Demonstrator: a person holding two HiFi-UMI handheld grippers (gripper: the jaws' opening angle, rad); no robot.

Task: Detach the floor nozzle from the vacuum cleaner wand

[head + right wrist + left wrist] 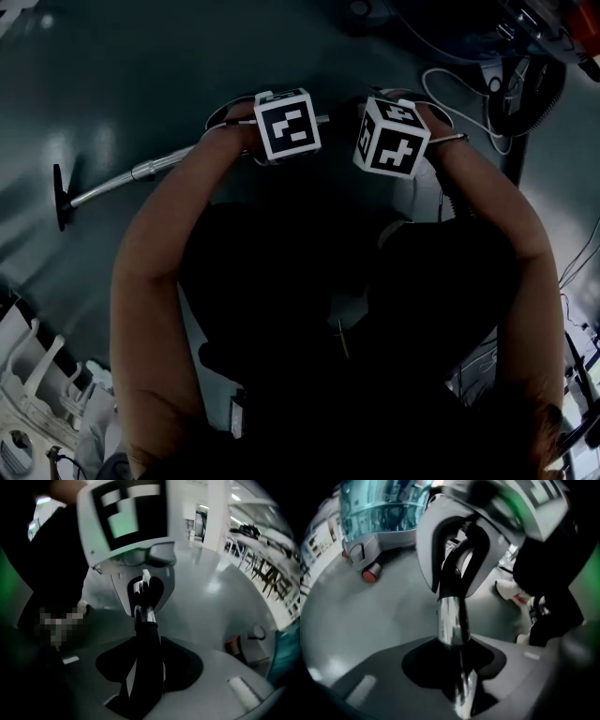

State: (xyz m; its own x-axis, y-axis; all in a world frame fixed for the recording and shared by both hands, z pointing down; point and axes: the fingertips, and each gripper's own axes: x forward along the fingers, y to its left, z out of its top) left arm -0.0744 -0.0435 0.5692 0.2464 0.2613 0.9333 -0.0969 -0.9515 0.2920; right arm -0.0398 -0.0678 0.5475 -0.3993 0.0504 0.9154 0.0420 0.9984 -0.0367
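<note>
Step in hand: grip set-up on the wand (141, 172). The floor nozzle (62, 195) appears still joined at the wand's far end.
Left gripper (461, 691): jaws clamped on the chrome tube of the wand, near its upper end.
Right gripper (140, 688): jaws clamped on the black tube section (147, 648), which continues the wand beyond a chrome ring. It faces the left gripper along the wand.
Nozzle position: on the floor (141, 56) at the wand's low end, well apart from both grippers.
Next move (judgement): the wand-to-nozzle joint lies beyond either grip. One gripper probably has to shift down the wand to that joint while the other braces the tube, then pull along the wand's axis. Any release catch is too small to make out.
Open room: bare floor on both sides of the wand's lower half.
Edges: white cables (459, 108) and the vacuum body (377, 536) lie beyond the wand's upper end. A white frame (28, 370) stands well apart from the nozzle end.
</note>
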